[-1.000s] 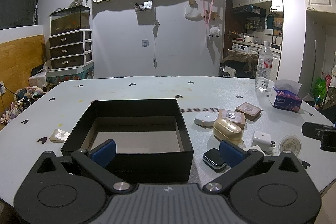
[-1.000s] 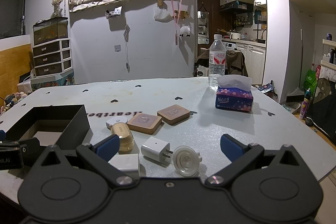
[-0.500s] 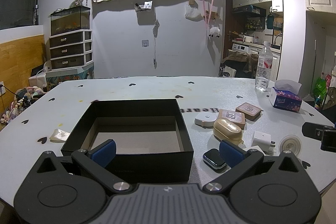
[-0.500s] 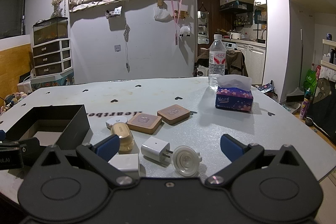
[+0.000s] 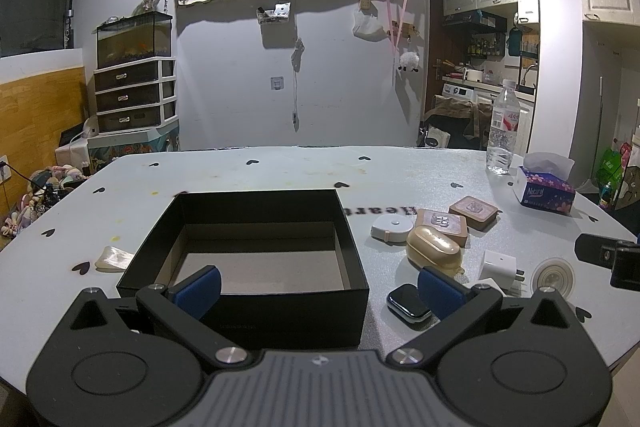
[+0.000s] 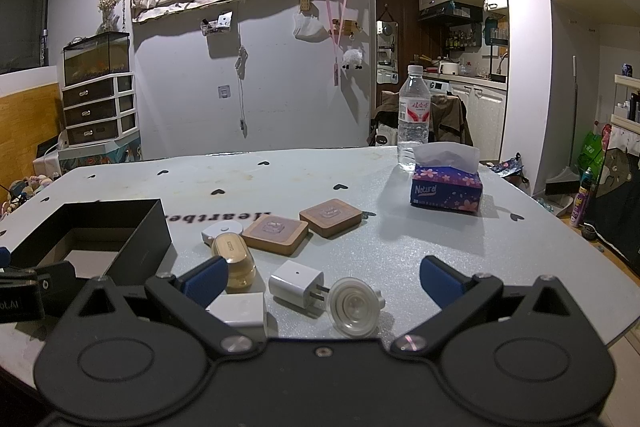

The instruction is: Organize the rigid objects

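Both claws spread wide, empty, over counter (image 5: 280, 171).
L claw (image 5: 318, 287) at black box (image 5: 248, 301); R claw (image 6: 322, 281) by charger (image 6: 294, 279) & clear disc (image 6: 354, 307).

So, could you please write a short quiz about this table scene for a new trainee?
1. True or false: the black box already holds an item.
2. Which lies nearest the right gripper? A) tissue box B) white charger plug C) water bottle
3. Fill in: both grippers, the left gripper included, are ____.

Key: 1 false; 2 B; 3 open.
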Tool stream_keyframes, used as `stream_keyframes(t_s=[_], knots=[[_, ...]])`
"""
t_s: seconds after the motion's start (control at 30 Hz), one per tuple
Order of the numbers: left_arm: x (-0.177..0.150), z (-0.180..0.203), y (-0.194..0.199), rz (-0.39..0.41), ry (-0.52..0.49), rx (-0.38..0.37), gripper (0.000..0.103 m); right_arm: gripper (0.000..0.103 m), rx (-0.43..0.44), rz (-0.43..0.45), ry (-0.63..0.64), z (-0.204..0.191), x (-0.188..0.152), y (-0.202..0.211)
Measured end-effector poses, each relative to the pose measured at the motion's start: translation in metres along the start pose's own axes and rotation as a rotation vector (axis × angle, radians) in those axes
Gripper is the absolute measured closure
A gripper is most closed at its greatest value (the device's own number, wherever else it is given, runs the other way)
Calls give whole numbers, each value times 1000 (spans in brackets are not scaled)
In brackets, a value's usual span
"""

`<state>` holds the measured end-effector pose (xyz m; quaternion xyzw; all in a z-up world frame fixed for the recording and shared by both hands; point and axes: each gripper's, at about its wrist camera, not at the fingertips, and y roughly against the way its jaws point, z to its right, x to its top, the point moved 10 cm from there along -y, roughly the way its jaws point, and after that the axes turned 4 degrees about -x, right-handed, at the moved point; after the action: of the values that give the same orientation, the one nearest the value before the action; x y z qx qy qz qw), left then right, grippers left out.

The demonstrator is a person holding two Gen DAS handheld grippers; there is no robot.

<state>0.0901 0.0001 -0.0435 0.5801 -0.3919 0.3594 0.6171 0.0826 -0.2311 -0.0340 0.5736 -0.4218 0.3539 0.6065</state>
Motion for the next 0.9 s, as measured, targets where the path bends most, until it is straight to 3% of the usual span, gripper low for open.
stream_keyframes(t_s=[0.63,0.9], knots=[[0,0,0,1,0,0,0,0,2,-3,0,1,2,0],[15,-11,5,46,-1,37,0,0,-15,19,-7,5,7,-2]])
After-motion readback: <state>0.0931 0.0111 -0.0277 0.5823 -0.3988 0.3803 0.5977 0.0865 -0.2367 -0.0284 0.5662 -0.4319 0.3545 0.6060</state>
